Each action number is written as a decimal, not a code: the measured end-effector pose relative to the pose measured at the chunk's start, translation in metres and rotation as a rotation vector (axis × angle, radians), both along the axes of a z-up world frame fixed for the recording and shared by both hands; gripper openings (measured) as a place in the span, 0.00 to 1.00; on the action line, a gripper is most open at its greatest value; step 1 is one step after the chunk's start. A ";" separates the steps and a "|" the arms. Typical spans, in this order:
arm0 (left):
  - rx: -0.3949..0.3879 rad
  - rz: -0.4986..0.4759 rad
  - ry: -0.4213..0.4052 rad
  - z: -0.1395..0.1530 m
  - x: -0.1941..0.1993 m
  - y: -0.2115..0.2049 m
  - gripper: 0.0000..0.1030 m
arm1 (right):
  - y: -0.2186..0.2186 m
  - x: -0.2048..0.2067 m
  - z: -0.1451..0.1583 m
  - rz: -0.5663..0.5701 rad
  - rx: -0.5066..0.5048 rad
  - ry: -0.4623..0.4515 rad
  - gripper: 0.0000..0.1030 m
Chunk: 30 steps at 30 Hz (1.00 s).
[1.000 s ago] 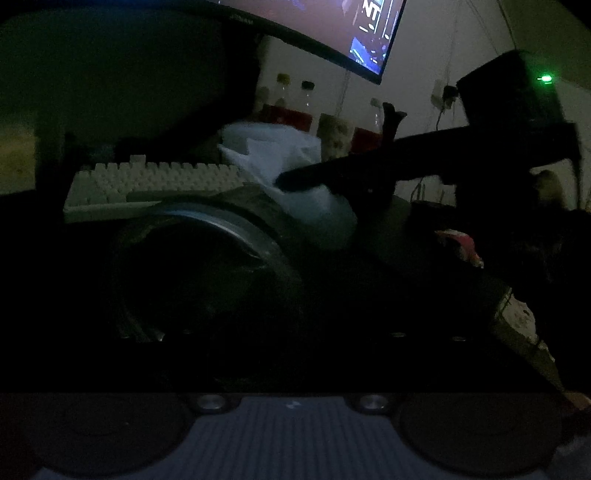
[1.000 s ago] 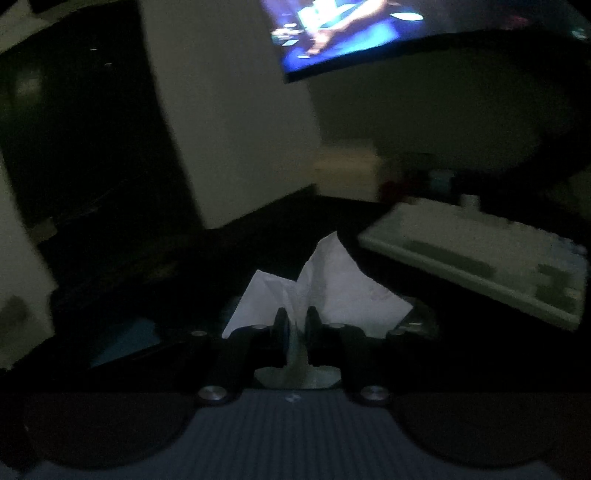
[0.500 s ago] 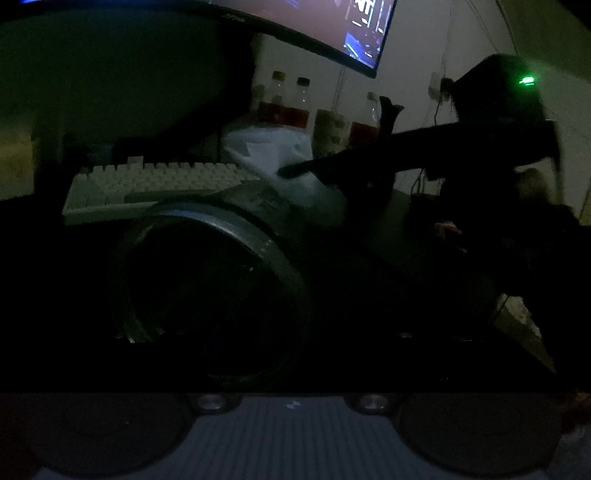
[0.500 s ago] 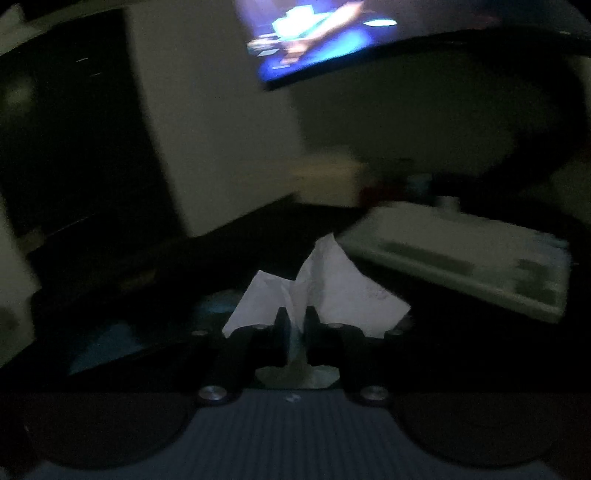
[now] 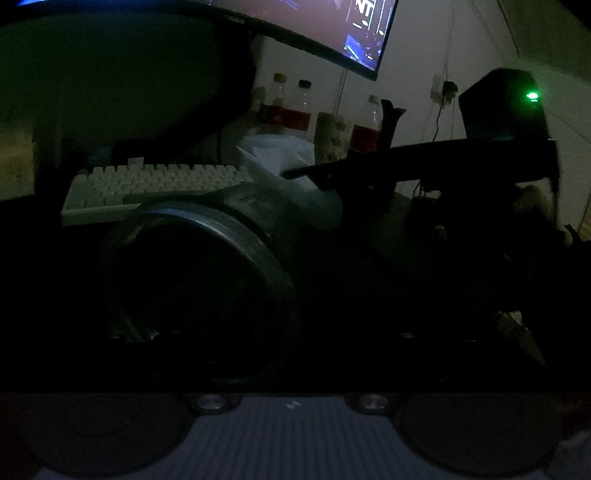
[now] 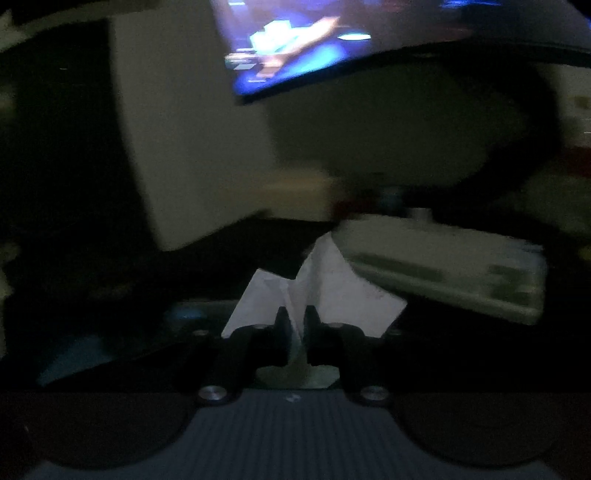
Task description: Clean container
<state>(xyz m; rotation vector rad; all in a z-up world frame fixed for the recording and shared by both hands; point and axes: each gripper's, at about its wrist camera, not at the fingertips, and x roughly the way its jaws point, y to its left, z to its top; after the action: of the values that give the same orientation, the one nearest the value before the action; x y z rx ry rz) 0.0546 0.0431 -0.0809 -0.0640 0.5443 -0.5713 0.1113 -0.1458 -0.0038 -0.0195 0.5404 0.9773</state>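
Note:
The scene is very dark. In the left wrist view a round dark container with a wide rim lies tilted, its mouth facing the camera, close in front of my left gripper, whose fingers are lost in the dark. My right gripper is shut on a white tissue that fans out above the fingers. In the left wrist view the same tissue sits at the far top side of the container, under the dark right gripper that reaches in from the right.
A white keyboard lies behind the container and shows blurred in the right wrist view. A lit monitor hangs above. Bottles with red liquid stand at the back. A black box with a green light is at right.
The right gripper with the tissue has shifted a little along the container's far side. The right wrist view has swung, with the keyboard and monitor moving right. The container stays put.

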 end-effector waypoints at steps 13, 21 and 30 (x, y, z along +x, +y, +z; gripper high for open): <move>0.049 -0.001 -0.117 0.004 -0.024 -0.012 0.71 | -0.037 0.023 -0.027 -0.156 -0.067 0.133 0.11; 0.078 0.008 -0.145 0.007 -0.026 -0.014 0.33 | -0.038 0.012 -0.020 -0.106 -0.042 0.092 0.11; 0.035 -0.026 -0.179 0.002 -0.025 -0.012 0.13 | -0.037 -0.001 -0.026 -0.110 -0.055 0.035 0.11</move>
<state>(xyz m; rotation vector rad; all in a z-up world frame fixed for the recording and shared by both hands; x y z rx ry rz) 0.0293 0.0310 -0.0792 0.0270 0.3814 -0.5861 0.1102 -0.1826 -0.0294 -0.0215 0.5946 0.8562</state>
